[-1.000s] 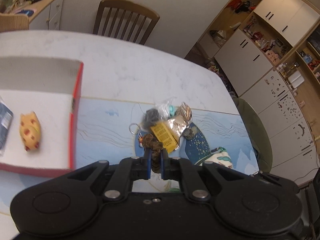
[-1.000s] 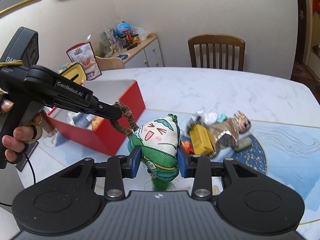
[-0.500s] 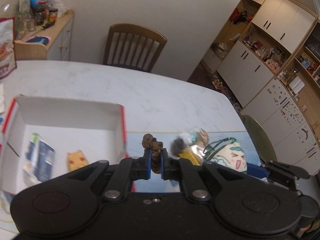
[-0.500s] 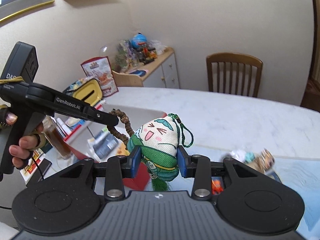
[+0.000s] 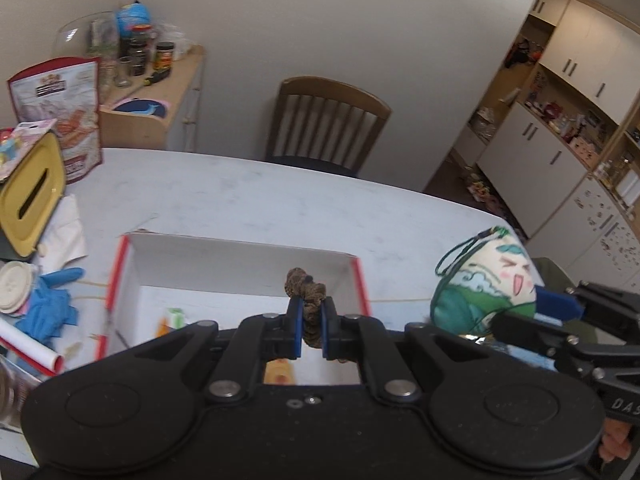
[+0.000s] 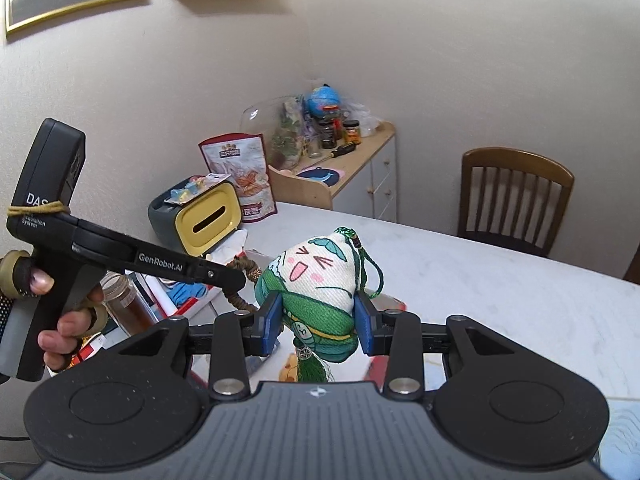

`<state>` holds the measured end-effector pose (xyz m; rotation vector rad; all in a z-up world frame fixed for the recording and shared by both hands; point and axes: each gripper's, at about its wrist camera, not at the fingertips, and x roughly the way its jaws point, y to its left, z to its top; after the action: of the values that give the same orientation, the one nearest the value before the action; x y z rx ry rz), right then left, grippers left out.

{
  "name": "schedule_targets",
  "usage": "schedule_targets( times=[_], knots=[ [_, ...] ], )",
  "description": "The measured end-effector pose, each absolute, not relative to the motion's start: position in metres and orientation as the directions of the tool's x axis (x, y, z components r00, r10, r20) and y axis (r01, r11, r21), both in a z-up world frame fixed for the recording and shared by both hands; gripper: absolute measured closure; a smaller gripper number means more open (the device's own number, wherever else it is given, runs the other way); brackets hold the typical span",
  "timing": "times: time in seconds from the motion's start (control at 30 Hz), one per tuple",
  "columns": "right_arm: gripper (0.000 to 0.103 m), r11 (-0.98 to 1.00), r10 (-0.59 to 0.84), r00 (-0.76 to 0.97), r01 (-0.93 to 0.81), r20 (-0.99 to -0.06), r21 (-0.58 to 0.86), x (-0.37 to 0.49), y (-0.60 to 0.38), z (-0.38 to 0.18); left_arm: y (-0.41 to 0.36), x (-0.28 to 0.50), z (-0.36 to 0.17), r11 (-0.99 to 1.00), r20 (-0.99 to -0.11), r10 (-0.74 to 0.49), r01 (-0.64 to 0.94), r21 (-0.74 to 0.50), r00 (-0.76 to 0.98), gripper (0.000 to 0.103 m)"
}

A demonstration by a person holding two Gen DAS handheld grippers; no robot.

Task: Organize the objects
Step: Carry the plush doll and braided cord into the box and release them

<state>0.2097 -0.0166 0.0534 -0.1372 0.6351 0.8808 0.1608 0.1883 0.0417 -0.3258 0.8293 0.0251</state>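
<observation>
Carrying two items over the red box (image 5: 362,280).
My left gripper (image 5: 311,334) fingers pinch the braided cord (image 5: 306,292); my right gripper (image 6: 318,326) clamps the plush charm (image 6: 316,280); next, lower and release.

Brown braided cord (image 5: 306,304) and green-white plush charm (image 6: 320,292), both above red-rimmed box (image 5: 360,280)

The right gripper (image 6: 316,328) clamps a green zongzi-shaped plush charm (image 6: 320,292) with a laughing face between its blue pads. To its left, a hand (image 6: 60,320) holds the left gripper (image 6: 236,278), pinching a brown braided cord (image 6: 240,284).
</observation>
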Motion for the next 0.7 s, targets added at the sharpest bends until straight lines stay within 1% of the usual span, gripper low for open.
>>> schedule_targets(
  times=[0.2,0.43,0.7],
  knots=[
    [0.066,0.630,0.649,0.437,-0.767,-0.623,0.119,0.227,0.024,0.035,0.211,0.169,0.027,0.952,-0.749,-0.056,-0.190,-0.239,0.661,0.096],
    [0.066,0.645,0.576,0.415,-0.761,-0.704,0.079,0.248,0.056,-0.007,0.224,0.185,0.004,0.955,-0.775,-0.033,-0.209,-0.210,0.631,0.096],
    [0.066,0.651,0.504,0.395,-0.758,-0.768,0.038,0.262,0.084,-0.054,0.229,0.213,-0.030,0.960,-0.808,0.006,-0.229,-0.160,0.589,0.096]
  ],
)
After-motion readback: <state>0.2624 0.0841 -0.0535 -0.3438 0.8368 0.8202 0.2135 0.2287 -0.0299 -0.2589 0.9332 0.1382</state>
